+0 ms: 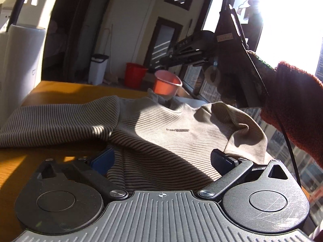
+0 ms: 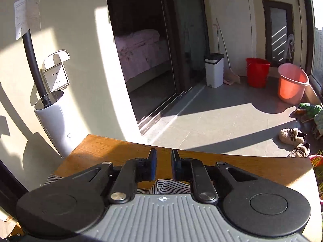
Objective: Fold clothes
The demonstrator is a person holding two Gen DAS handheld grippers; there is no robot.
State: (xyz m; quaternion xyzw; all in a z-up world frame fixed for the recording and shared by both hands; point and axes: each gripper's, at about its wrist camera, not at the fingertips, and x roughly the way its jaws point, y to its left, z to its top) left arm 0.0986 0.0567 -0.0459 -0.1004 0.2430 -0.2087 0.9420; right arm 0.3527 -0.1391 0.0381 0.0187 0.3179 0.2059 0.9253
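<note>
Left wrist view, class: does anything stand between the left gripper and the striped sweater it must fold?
Nothing visible does. The left gripper is wide open with the striped sweater lying directly between its fingers on the wooden table.

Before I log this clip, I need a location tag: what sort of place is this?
Most likely a sunlit enclosed balcony or laundry area of a home. A bedroom bed with pink bedding shows through the sliding door, a red plastic bucket stands on the tiled floor, and a striped knit sweater lies on the wooden table.
</note>
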